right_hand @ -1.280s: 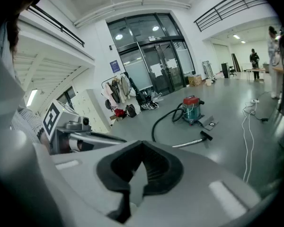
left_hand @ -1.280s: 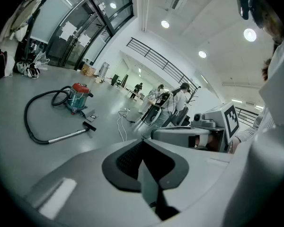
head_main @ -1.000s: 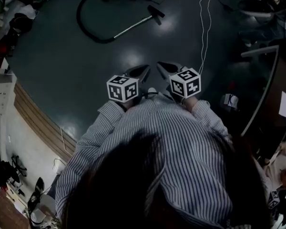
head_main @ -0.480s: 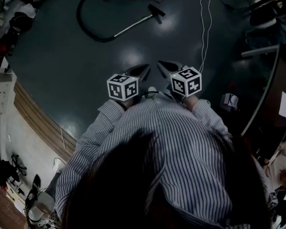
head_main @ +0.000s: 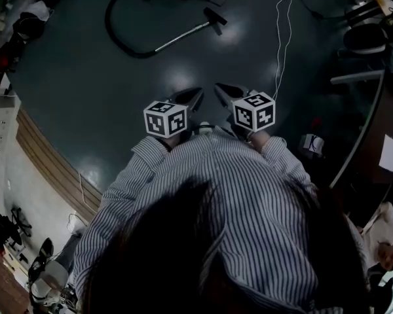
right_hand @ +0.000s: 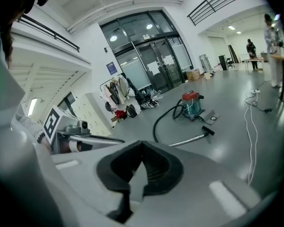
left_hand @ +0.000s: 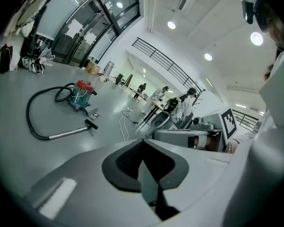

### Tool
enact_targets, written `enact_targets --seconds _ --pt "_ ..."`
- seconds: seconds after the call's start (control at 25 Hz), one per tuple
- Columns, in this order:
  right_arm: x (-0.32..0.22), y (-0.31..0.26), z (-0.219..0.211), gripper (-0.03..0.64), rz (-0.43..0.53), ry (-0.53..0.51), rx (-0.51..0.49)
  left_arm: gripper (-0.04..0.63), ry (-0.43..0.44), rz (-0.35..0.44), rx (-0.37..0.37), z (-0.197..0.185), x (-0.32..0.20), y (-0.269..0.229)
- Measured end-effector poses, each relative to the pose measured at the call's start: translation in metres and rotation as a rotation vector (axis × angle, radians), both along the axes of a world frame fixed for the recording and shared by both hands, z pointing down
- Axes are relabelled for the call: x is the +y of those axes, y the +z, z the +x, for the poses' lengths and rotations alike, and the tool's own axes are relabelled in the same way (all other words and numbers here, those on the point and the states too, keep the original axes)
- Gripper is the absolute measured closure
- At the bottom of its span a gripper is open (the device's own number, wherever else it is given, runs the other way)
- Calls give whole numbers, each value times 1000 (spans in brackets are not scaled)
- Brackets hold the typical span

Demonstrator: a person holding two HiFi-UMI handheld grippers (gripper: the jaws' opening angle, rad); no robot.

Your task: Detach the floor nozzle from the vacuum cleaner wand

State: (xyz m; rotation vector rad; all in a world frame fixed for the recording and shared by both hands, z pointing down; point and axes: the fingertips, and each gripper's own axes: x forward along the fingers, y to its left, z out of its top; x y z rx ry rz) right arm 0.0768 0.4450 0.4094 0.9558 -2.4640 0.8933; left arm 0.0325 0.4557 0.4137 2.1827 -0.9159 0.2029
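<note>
Head view: left tongs [head_main: 198, 93] and right tongs [head_main: 219, 87] closed (both empty).

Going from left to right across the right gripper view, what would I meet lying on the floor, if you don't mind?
bags → hose → vacuum canister → floor nozzle → white cable
</note>
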Motion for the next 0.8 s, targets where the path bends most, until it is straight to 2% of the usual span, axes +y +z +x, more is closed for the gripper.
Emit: enact_targets --seconds 0.12,0.32,0.64,0.8 --pt "-16 -2 11 615 17 14 -8 589 -16 19 -2 7 -11 -1" --pt "-35 -11 13 615 47 -28 -88 589 -34 42 19 16 -29 0" --pt "-78 10 20 615 -4 -35 -45 589 -39 33 14 19 -73 3" --pt "-110 17 7 615 -12 -30 -40 589 -56 16 24 3 -107 12"
